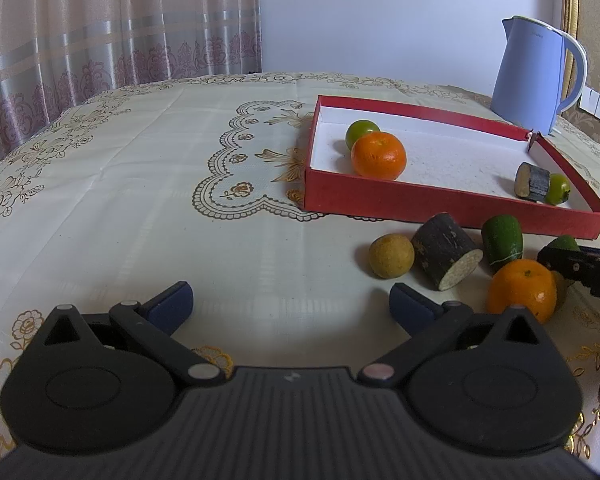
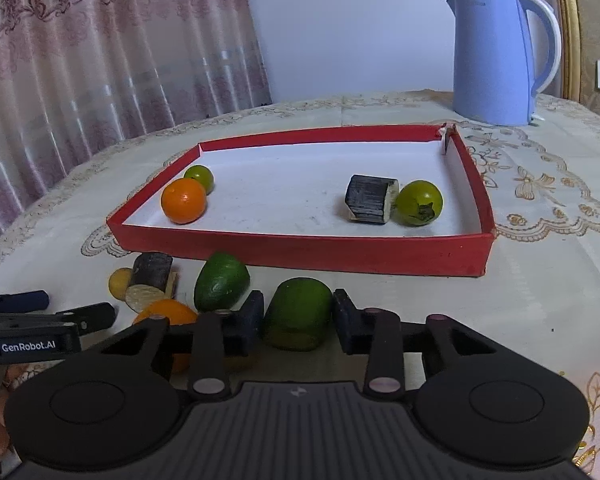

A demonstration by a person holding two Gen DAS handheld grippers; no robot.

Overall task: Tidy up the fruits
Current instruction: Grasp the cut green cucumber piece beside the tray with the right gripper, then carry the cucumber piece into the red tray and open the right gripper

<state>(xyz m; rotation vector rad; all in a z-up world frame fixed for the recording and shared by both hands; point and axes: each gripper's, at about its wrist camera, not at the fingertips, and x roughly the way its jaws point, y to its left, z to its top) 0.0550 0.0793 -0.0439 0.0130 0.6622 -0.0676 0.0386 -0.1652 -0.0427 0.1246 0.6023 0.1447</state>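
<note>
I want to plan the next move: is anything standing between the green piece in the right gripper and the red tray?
Only the red tray's own near wall, which the green piece held by the right gripper must clear. The tablecloth strip between them is bare, and the tray floor behind that wall is free.

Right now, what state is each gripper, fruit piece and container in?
Left gripper: open, empty.
Right gripper: fingers closed on green chunk, on the table.
Red box: open, holding four pieces.
Orange in box: resting beside a green fruit.
Kettle: upright, lid shut.
</note>
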